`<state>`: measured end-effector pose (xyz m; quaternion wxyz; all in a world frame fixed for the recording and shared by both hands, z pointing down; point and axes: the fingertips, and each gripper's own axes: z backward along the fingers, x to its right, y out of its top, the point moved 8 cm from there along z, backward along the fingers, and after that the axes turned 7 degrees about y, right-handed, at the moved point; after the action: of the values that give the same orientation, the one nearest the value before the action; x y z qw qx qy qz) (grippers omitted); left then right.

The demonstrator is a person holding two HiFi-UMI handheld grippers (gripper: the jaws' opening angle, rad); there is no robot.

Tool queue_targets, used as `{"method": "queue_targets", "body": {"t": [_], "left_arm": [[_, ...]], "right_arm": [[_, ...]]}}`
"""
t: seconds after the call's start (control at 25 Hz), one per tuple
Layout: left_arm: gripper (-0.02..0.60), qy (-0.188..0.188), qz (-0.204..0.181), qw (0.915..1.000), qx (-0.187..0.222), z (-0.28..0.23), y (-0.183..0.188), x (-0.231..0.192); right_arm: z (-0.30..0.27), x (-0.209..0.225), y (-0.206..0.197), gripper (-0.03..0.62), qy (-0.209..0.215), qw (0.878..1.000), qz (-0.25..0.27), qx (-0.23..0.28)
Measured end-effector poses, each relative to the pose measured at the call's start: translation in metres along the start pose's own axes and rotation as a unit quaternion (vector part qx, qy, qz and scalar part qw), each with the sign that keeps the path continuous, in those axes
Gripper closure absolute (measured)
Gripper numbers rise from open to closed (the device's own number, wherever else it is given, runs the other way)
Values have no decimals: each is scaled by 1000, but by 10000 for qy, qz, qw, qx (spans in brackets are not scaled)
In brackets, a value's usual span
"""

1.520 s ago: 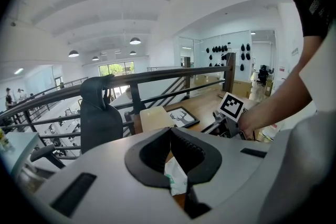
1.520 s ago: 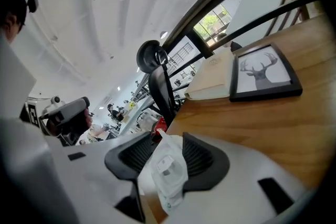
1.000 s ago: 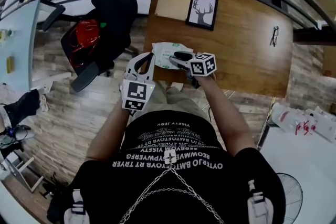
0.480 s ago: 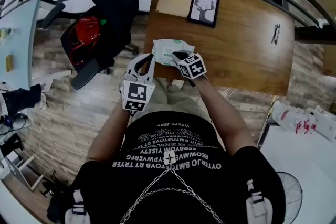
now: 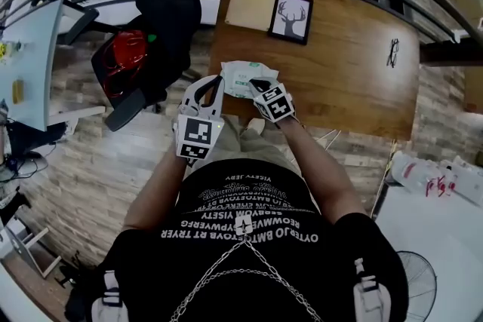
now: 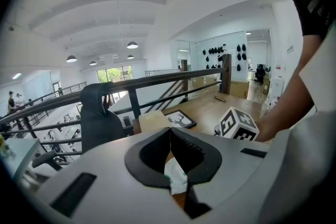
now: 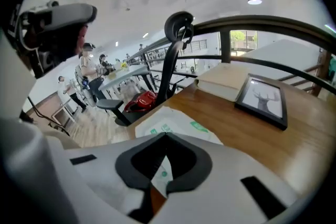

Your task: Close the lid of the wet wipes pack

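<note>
The wet wipes pack (image 5: 243, 74) lay flat at the near left corner of the wooden table (image 5: 355, 64), close to the edge where the person stood, so both tools could reach it without stretching. Its lid could not be made out from any view, so whether it was already pressed flat was unclear.

The right gripper (image 7: 166, 136) was angled down over the pack's near side. Its jaws had just been closing and now met at the tips with nothing between them; my guess is that closed jaws gave one blunt point to push the lid down.

The left gripper (image 6: 169, 130) sat by the pack's left edge, its jaws also together and holding nothing. It was probably placed there to steady the pack, though contact could not be confirmed.

Further back on the table stood a framed deer picture (image 5: 290, 16) beside a pale flat block (image 5: 251, 0) (a book or a box, hard to say), both well apart from the pack. Off the table's left side were a chair (image 5: 162, 4) and a red bag (image 5: 124, 56).
</note>
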<state>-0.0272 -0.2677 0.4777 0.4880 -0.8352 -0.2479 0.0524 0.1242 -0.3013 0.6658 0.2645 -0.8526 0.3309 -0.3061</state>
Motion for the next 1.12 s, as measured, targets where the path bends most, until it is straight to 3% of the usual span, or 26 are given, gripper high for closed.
{"method": "queue_targets", "body": {"t": [0.12, 0.4, 0.8, 0.96, 1.12], "left_arm": [[554, 112, -38, 9998, 168, 7, 15, -6], [554, 305, 6, 9968, 745, 35, 54, -18], [554, 512, -35, 9854, 1625, 87, 119, -22], [554, 543, -92, 9808, 1870, 103, 138, -22], [554, 506, -163, 9814, 1847, 104, 143, -22]], "right_arm": [[33, -7, 11, 579, 7, 9984, -92, 551], [119, -23, 53, 580, -392, 9914, 292, 1216], [265, -57, 127, 580, -947, 9586, 862, 2544], [296, -68, 139, 580, -1226, 9463, 1138, 2765], [299, -70, 137, 580, -1220, 9465, 1081, 2786]]}}
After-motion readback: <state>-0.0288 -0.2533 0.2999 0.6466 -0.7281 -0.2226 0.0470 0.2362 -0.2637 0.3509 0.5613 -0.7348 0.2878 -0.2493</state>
